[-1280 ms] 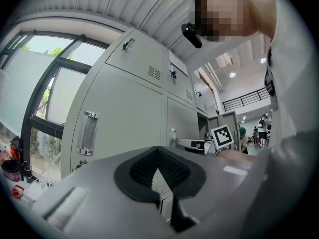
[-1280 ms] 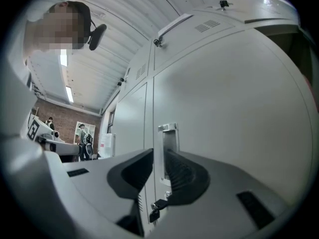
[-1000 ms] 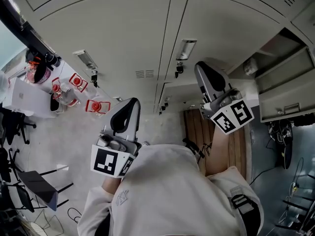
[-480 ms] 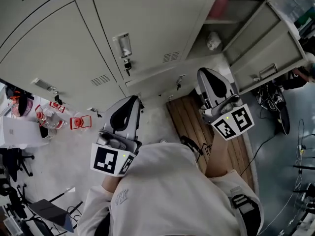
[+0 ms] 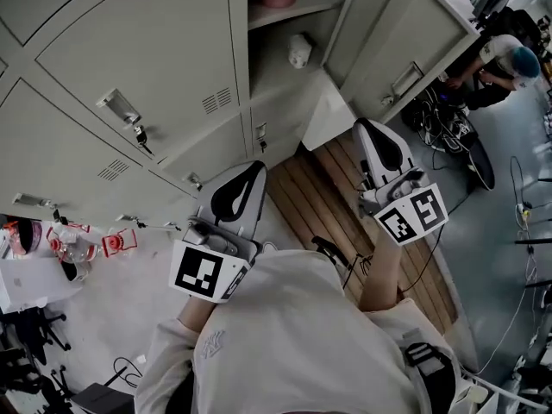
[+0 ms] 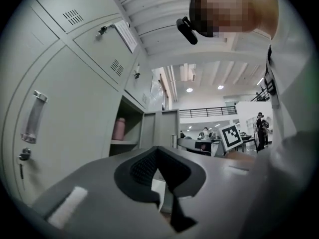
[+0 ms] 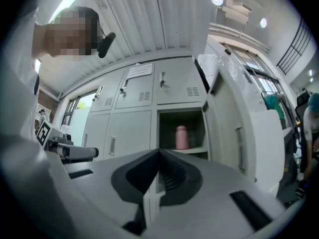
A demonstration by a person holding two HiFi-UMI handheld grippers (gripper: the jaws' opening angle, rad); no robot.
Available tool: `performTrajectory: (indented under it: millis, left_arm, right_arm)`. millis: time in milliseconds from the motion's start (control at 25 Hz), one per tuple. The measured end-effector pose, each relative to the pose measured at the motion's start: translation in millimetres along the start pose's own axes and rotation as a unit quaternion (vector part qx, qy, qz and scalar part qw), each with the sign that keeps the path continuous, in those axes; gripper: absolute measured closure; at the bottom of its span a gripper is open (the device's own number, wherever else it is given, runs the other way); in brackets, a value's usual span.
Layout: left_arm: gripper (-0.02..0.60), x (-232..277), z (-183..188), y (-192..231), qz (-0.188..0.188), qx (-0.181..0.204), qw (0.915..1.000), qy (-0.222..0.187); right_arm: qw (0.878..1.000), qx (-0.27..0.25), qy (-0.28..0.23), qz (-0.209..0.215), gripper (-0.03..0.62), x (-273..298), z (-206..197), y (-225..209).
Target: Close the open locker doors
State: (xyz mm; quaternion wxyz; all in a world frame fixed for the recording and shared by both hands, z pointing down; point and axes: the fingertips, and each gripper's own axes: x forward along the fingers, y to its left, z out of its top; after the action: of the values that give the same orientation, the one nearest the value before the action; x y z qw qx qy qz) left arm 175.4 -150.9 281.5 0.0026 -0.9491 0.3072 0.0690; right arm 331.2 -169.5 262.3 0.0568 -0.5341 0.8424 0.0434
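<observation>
A bank of grey lockers (image 5: pixel 129 50) fills the far side, with a slatted wooden platform (image 5: pixel 319 197) on the floor at its foot. One locker (image 5: pixel 276 59) stands open; its door (image 5: pixel 405 50) is swung wide to the right of the opening, handle outward. A pink bottle (image 7: pixel 182 137) stands upright on the shelf inside, and a small white thing (image 5: pixel 299 50) lies on the level below it. The left gripper (image 6: pixel 158 151) is left of the opening and the right gripper (image 7: pixel 159 152) faces it; neither touches the door. Both pairs of jaws are closed together with nothing between them.
</observation>
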Motion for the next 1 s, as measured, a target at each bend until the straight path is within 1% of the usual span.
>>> performTrajectory:
  millis: [80,200,400,480,560,720,1000]
  left_arm:
    - [0.575,18,-2,-17,-0.021,0.002,0.9998,-0.001]
    - [0.574,40,-6,-35,-0.046,-0.014,0.9989,-0.001]
    - [0.574,56,-12,-51,-0.047,-0.029,0.9985,0.001]
    - [0.575,56,-15,-55,-0.045,-0.032,0.9985,0.006]
    - [0.574,55,-19,-58,-0.041,-0.033,0.9985,0.010]
    - [0.575,50,-21,-56,-0.028,-0.030,0.9991,0.015]
    - [0.574,38,-18,-40,0.008,-0.032,0.9994,0.014]
  right_arm:
    - [1.000,-0.003,0.002,-0.018,0.583,-14,0,-19]
    - [0.999,-0.009,0.000,-0.050,0.583,-33,1,-51]
    - [0.992,-0.033,-0.011,-0.117,0.583,-57,7,-117]
    - [0.988,-0.036,-0.021,-0.148,0.583,-64,10,-146]
    - [0.985,-0.035,-0.021,-0.170,0.583,-66,7,-168]
    - [0.982,-0.035,-0.004,-0.187,0.582,-58,-7,-189]
    - [0.984,-0.028,0.011,-0.177,0.582,-42,-17,-189]
